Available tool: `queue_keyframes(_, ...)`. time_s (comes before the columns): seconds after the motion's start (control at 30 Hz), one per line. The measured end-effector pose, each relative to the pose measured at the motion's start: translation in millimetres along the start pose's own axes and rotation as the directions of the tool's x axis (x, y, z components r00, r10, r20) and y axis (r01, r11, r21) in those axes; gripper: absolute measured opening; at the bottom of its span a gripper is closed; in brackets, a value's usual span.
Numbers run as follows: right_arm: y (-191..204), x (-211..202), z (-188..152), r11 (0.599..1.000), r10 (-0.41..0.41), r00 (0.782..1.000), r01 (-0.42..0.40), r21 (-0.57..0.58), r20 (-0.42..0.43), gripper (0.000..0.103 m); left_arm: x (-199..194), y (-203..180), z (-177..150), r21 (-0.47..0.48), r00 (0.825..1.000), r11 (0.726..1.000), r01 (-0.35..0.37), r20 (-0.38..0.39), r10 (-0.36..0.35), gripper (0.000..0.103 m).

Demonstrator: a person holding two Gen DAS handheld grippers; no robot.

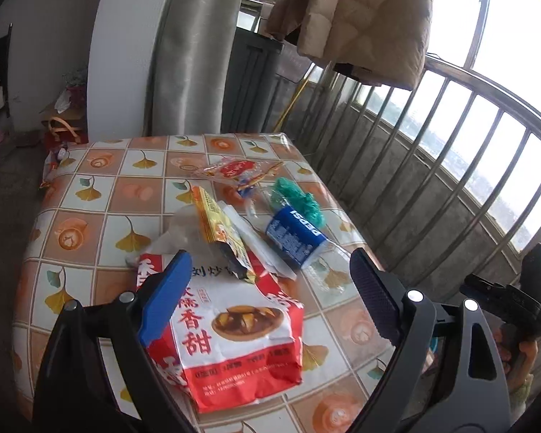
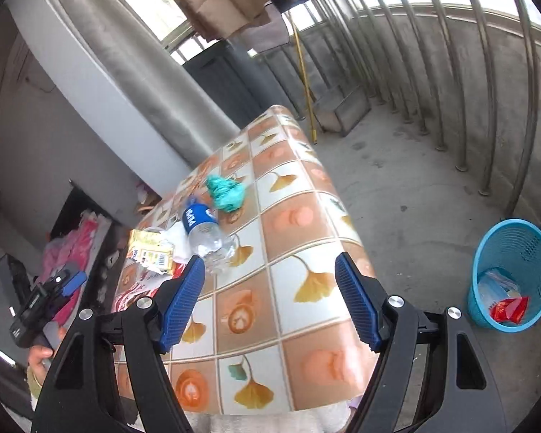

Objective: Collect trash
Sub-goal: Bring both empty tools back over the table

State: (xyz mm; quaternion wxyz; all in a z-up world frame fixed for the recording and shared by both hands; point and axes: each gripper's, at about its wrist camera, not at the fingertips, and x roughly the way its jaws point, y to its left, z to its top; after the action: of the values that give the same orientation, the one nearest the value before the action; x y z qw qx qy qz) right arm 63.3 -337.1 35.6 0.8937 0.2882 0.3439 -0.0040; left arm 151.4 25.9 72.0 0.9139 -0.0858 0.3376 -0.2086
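Note:
Trash lies on a table with a ginkgo-pattern cloth (image 1: pixel 90 223). A big red and white snack bag (image 1: pixel 234 339) lies nearest, a yellow packet (image 1: pixel 220 231) on it. Beyond are a crushed clear bottle with a blue label (image 1: pixel 295 240), a green crumpled wad (image 1: pixel 299 198) and a clear red-printed wrapper (image 1: pixel 234 169). My left gripper (image 1: pixel 267 296) is open above the red bag. My right gripper (image 2: pixel 270 303) is open over the table's near part (image 2: pixel 306 213), empty. The bottle (image 2: pixel 202 227) and green wad (image 2: pixel 225 193) show beyond it. A blue bin (image 2: pixel 512 274) stands on the floor at right, holding wrappers.
A metal railing (image 1: pixel 432 166) runs close along the table's right side. A grey curtain (image 1: pixel 194 54) and a dark cabinet (image 1: pixel 252 83) stand behind the table. A beige jacket (image 1: pixel 357 14) hangs above. Bags lie on the floor at far left (image 1: pixel 65 130). Bare concrete floor (image 2: pixel 414 187) lies between table and bin.

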Motion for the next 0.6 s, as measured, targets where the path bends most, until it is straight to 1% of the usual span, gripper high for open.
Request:
queue_keyframes(0.03, 9, 6, 0, 1.000, 0.005, 1.000, -0.005, -0.007, -0.016, 0.073, 10, -1, 1, 0.002, 1.000, 1.000, -0.011, -0.006, 0.011, 0.083)
queue_keyframes(0.07, 19, 10, -1, 1.000, 0.009, 1.000, -0.010, -0.012, -0.029, 0.073, 19, 3, 3, -0.001, 1.000, 1.000, -0.028, -0.015, 0.028, 0.077)
queue_keyframes(0.1, 26, 14, -1, 1.000, 0.015, 0.999, -0.016, -0.014, -0.039, 0.073, 31, 7, 5, -0.005, 0.999, 0.999, -0.044, -0.031, 0.044, 0.075)
queue_keyframes(0.17, 40, 18, -3, 0.999, 0.028, 0.998, -0.029, -0.021, -0.051, 0.073, 50, 13, 10, -0.009, 0.997, 0.998, -0.055, -0.045, 0.055, 0.067)
queue_keyframes(0.2, 45, 20, -4, 0.999, 0.027, 0.998, -0.028, -0.025, -0.056, 0.073, 56, 15, 10, -0.007, 0.997, 0.998, -0.065, -0.047, 0.064, 0.065)
queue_keyframes(0.27, 54, 26, -5, 0.999, 0.023, 0.997, -0.025, -0.029, -0.068, 0.073, 70, 19, 13, 0.010, 0.995, 0.996, -0.086, -0.058, 0.086, 0.056)
queue_keyframes(0.3, 56, 30, -4, 0.999, 0.024, 0.997, -0.026, -0.028, -0.074, 0.073, 78, 21, 15, 0.021, 0.993, 0.995, -0.093, -0.067, 0.094, 0.054)
queue_keyframes(0.33, 60, 35, -3, 0.999, 0.025, 0.996, -0.027, -0.025, -0.080, 0.073, 84, 23, 15, 0.035, 0.992, 0.994, -0.099, -0.074, 0.101, 0.049)
queue_keyframes(0.4, 66, 42, -1, 0.999, 0.022, 0.995, -0.025, -0.023, -0.096, 0.073, 92, 25, 12, 0.053, 0.987, 0.990, -0.130, -0.090, 0.134, 0.036)
queue_keyframes(0.43, 70, 44, -1, 0.999, 0.015, 0.994, -0.018, -0.026, -0.104, 0.073, 94, 28, 11, 0.052, 0.986, 0.989, -0.139, -0.089, 0.143, 0.023)
queue_keyframes(0.47, 74, 47, 0, 0.999, 0.010, 0.994, -0.013, -0.031, -0.110, 0.073, 93, 31, 9, 0.045, 0.986, 0.990, -0.137, -0.085, 0.140, 0.019)
queue_keyframes(0.53, 82, 51, 1, 0.999, 0.008, 0.993, -0.014, -0.048, -0.122, 0.073, 87, 39, 7, 0.006, 0.991, 0.994, -0.110, -0.074, 0.110, 0.012)
queue_keyframes(0.6, 90, 57, 3, 0.998, 0.006, 0.991, -0.014, -0.062, -0.135, 0.073, 79, 45, 6, -0.028, 0.995, 0.997, -0.074, -0.066, 0.072, 0.011)
